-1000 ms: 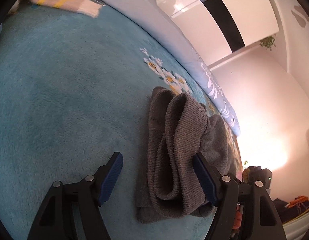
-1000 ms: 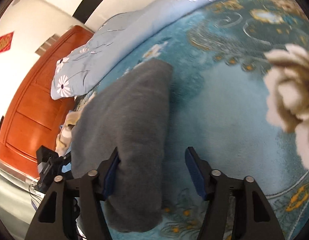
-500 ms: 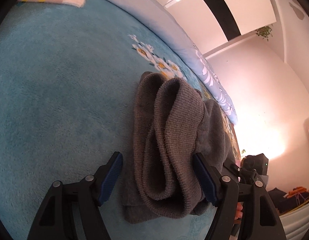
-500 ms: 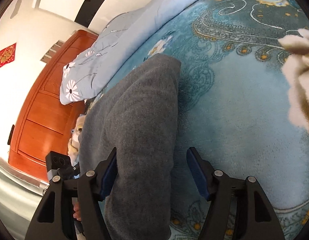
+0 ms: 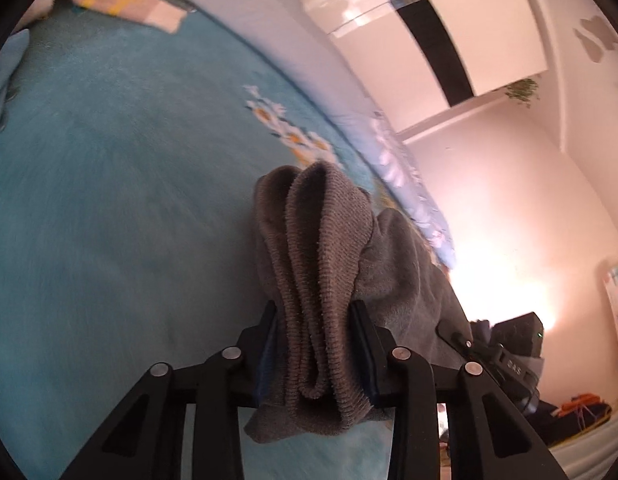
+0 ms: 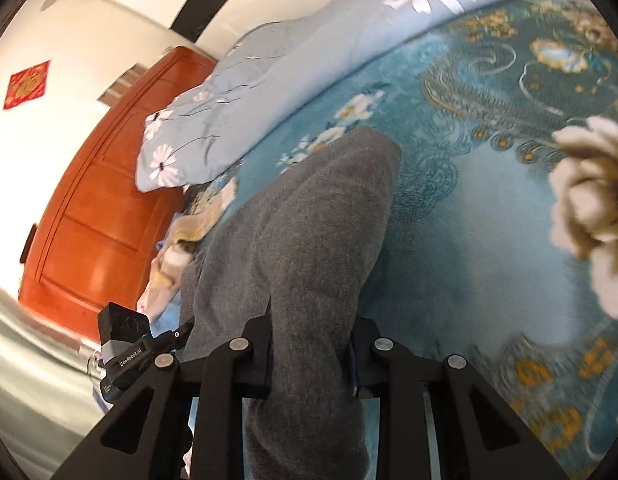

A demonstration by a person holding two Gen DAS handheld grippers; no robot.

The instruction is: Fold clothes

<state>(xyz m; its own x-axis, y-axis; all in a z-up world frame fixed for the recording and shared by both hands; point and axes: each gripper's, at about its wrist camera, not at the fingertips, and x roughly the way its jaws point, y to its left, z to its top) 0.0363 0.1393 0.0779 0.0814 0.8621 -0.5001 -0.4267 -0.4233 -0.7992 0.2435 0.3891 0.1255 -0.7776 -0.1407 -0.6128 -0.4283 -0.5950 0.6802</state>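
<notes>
The teal floral blanket (image 5: pixel 109 208) covers the bed and is the one work surface, and the grey garment (image 5: pixel 325 272) lies on it near the bed's edge, already doubled into a long, narrow bundle of several layers. In my judgement the task is partway through: the lengthwise folds look done, and what seems left is to bring one end over the other, lay the piece flat and smooth it. Whether more clothes wait in turn I cannot tell for certain.

Counted from largest to smallest:
- one blanket, with a big cream flower (image 6: pixel 589 208) in its pattern
- one pale blue flowered quilt (image 6: pixel 293 80) bunched along the far side
- one wooden headboard (image 6: pixel 93 216) behind it
- one grey garment — the only piece in hand
- one light, yellow-patterned cloth (image 5: pixel 125 0) at the far corner, perhaps another item to fold
- two grippers

The left gripper (image 5: pixel 315 344) is closing, its jaws narrow, and its blue pads press on the ribbed end of the garment from both sides. The right gripper (image 6: pixel 311 356) is closing too, with the smooth end of the same garment (image 6: pixel 309 240) squeezed between its jaws. So each end of the bundle is gripped, and the cloth hangs a little loose below the left jaws — a sign, I think, that the lift for the next fold is under way.
</notes>
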